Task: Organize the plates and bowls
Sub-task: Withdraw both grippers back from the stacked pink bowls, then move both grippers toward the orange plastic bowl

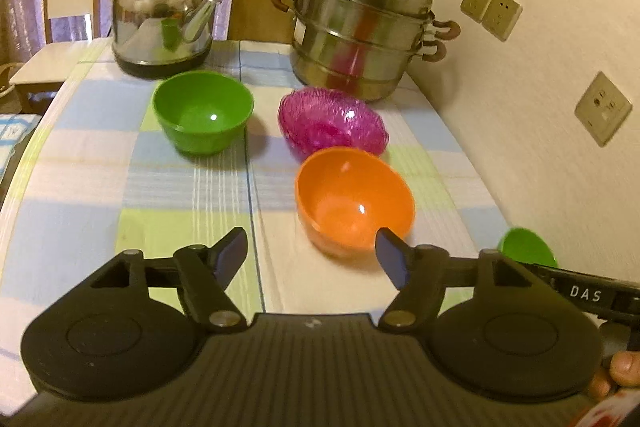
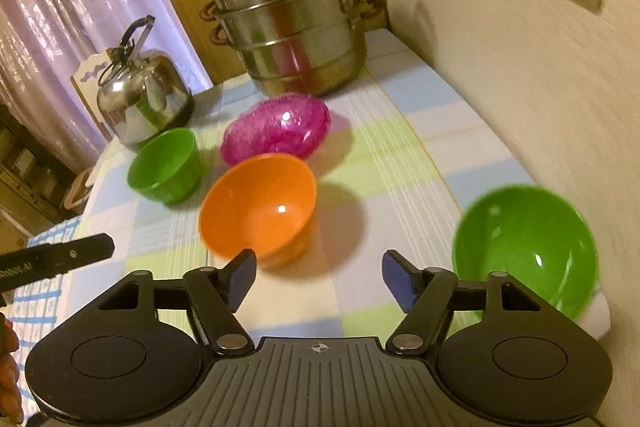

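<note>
The orange bowl point(image 1: 354, 201) stands in the middle of the checked tablecloth point(image 1: 100, 195). Just behind it, touching, is the pink bowl point(image 1: 332, 121); the small green bowl point(image 1: 203, 111) is to its left, and the big green bowl point(image 2: 524, 247) to its right near the wall. Both the left gripper point(image 1: 312, 257) and the right gripper point(image 2: 319, 277) are spread wide and hold nothing, just before the orange bowl.

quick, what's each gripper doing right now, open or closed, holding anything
Left gripper: open, holding nothing.
Right gripper: open, holding nothing.
</note>
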A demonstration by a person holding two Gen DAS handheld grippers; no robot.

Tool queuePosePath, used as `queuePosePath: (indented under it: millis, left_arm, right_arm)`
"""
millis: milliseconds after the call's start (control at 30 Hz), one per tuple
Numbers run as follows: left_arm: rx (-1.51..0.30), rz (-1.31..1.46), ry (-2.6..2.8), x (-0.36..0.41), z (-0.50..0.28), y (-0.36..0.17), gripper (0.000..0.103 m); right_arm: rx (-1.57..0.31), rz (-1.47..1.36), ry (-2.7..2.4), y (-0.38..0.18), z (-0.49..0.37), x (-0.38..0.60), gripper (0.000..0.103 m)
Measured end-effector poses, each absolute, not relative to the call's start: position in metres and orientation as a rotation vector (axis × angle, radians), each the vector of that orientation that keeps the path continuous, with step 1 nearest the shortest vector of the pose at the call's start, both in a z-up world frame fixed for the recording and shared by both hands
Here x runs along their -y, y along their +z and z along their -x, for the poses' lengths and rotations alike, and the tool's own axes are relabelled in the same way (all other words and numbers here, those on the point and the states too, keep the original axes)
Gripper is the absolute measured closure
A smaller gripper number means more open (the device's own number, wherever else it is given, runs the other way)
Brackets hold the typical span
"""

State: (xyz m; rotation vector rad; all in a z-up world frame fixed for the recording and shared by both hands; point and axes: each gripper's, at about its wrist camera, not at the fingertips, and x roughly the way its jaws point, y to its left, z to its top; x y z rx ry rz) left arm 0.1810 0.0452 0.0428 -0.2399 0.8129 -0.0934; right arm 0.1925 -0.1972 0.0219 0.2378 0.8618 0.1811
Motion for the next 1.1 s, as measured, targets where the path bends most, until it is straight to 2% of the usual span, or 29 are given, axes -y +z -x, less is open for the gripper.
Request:
queuePosePath:
  millis: [367,1100]
  left_arm:
    - [-0.811,0.247,-0.055,-0.043,-0.130,0.032,0.032]
    - [-0.842,0.263,-0.051,-0.040,-0.122,0.012,0.027]
  right_arm:
    - [-0.875,-0.229,0.198,0.015,-0.141,0.200,0.030]
    - [-0.924,-0.255,0.181,-0.001,-0.128,0.200,0.029]
